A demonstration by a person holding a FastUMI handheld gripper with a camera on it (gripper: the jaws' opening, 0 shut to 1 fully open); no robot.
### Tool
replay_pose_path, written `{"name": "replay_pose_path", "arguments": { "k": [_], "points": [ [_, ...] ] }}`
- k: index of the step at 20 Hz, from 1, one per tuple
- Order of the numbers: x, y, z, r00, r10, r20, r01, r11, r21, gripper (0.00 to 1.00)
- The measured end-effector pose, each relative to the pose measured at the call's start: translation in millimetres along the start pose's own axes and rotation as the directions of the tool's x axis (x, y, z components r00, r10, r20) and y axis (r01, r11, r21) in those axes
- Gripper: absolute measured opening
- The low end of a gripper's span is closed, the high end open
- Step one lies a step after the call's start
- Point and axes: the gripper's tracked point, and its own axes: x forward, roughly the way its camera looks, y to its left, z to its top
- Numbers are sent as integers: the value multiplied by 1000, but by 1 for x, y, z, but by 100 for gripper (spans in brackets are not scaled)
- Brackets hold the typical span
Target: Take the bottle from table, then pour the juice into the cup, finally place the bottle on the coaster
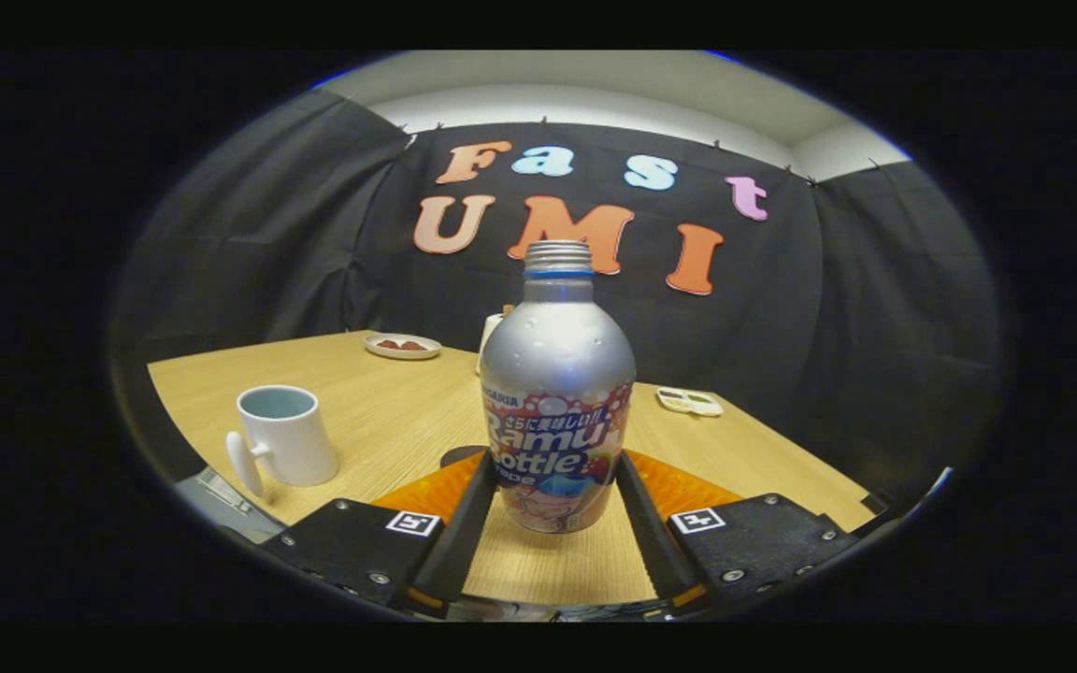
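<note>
A silver aluminium bottle [557, 411] with a colourful label stands upright between my two fingers, its threaded neck uncapped. My gripper [557, 460] is shut on its lower body: the left finger [468, 509] and the right finger [641, 514] both press against its sides. The bottle's base sits at or just above the wooden table [380, 411]; I cannot tell which. A white cup [281, 435] with its handle toward me stands left of the fingers and looks empty. An orange textured patch [422, 491], perhaps the coaster, shows on the table behind both fingers, with a dark round thing [457, 457] at its far edge.
A small plate [401, 346] with reddish pieces lies at the table's far side. A white object [492, 329] stands partly hidden behind the bottle. A small flat dish [689, 402] lies beyond the right finger. Black cloth walls close the booth behind the table.
</note>
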Motion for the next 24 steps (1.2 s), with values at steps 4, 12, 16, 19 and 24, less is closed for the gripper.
{"name": "replay_pose_path", "arguments": {
  "k": [4, 12, 16, 19, 24],
  "points": [
    [1, 7, 10, 999, -33, 10, 34, 987, -156, 75],
    [6, 17, 18, 996, -86, 32, 92, 908, -410, 75],
    [10, 30, 17, 995, -87, 45, 98, 845, -525, 75],
    [10, 42, 18, 995, -78, 63, 100, 782, -615, 75],
    [5, 50, 25, 991, -77, 106, 129, 689, -713, 74]
  ]
}}
